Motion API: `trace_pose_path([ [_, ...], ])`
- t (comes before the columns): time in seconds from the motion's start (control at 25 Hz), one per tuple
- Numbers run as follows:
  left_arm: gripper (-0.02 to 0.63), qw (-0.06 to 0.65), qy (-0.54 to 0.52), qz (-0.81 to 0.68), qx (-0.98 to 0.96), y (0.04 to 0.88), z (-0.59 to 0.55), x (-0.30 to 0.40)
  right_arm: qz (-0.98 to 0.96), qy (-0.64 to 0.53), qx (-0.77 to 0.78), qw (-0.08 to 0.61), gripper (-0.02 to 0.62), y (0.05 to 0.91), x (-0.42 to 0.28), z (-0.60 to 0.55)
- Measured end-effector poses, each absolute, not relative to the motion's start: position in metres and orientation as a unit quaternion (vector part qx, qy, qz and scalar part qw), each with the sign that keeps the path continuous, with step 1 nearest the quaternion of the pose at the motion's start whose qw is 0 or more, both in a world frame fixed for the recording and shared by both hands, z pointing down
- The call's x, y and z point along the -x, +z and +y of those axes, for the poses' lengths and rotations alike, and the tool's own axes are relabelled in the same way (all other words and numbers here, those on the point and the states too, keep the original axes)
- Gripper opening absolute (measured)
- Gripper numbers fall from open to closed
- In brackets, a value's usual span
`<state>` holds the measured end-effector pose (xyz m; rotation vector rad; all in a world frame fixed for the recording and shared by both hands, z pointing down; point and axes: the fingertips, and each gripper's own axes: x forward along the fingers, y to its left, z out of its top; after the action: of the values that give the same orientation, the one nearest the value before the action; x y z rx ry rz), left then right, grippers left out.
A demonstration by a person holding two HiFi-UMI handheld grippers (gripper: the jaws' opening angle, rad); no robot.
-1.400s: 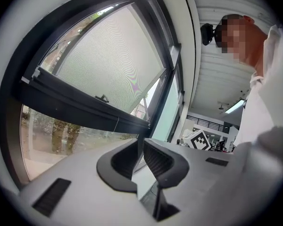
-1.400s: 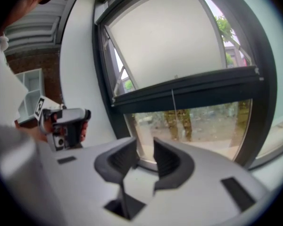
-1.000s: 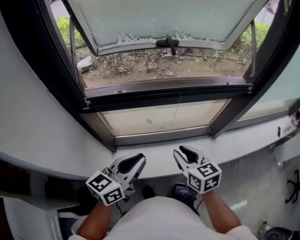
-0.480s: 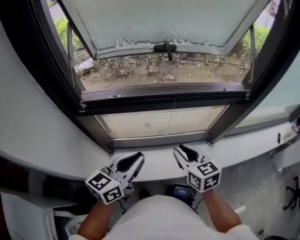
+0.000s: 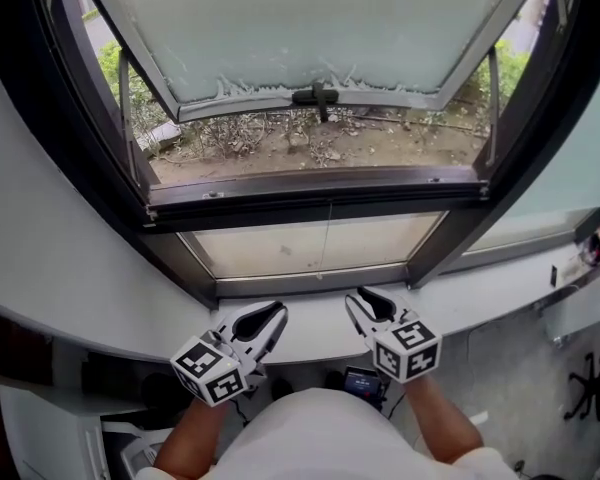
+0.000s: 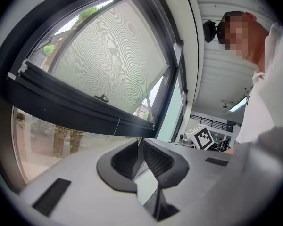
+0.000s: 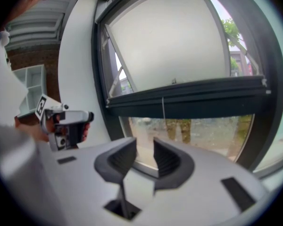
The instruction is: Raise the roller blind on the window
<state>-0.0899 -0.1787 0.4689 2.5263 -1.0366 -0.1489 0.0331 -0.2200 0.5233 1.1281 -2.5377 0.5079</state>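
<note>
Left tool (image 5: 278, 314) closed and empty, right tool (image 5: 356, 300) part-open, empty; best steer it squarely around the thin cord (image 5: 327, 238) mid-frame.

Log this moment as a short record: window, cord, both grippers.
window: upper sash tilted open outward, handle on its lower edge; lower pane beneath the dark crossbar
cord: thin cord hangs in front of the lower pane, nothing touching it
left gripper: over the sill, jaws together, empty
right gripper: beside it over the sill, jaws apart, nothing between them
task state: neither gripper at the cord yet
</note>
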Motion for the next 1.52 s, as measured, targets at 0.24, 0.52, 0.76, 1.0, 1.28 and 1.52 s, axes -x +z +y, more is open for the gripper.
trace_pose_path([
  [0.24, 0.043, 0.201, -0.030, -0.380, -0.902, 0.476, -0.184, 0.085, -0.888, 0.175, -0.392, 0.162, 0.106, 0.524, -0.037, -0.223],
  [0.52, 0.043, 0.178, 0.002, -0.389, -0.904, 0.478, -0.204, 0.088, -0.894, 0.143, -0.389, 0.171, 0.106, 0.512, -0.035, -0.238],
  [0.76, 0.043, 0.144, 0.026, -0.391, -0.909, 0.470, -0.226, 0.087, -0.897, 0.097, -0.390, 0.185, 0.106, 0.497, -0.031, -0.259],
  [1.0, 0.043, 0.113, 0.058, -0.393, -0.911, 0.470, -0.245, 0.084, -0.896, 0.067, -0.392, 0.198, 0.106, 0.487, -0.031, -0.279],
  [1.28, 0.043, 0.061, 0.106, -0.396, -0.910, 0.463, -0.270, 0.082, -0.891, 0.022, -0.395, 0.221, 0.106, 0.477, -0.033, -0.303],
  [1.52, 0.044, 0.029, 0.132, -0.404, -0.905, 0.458, -0.289, 0.081, -0.888, 0.006, -0.398, 0.233, 0.106, 0.475, -0.036, -0.321],
])
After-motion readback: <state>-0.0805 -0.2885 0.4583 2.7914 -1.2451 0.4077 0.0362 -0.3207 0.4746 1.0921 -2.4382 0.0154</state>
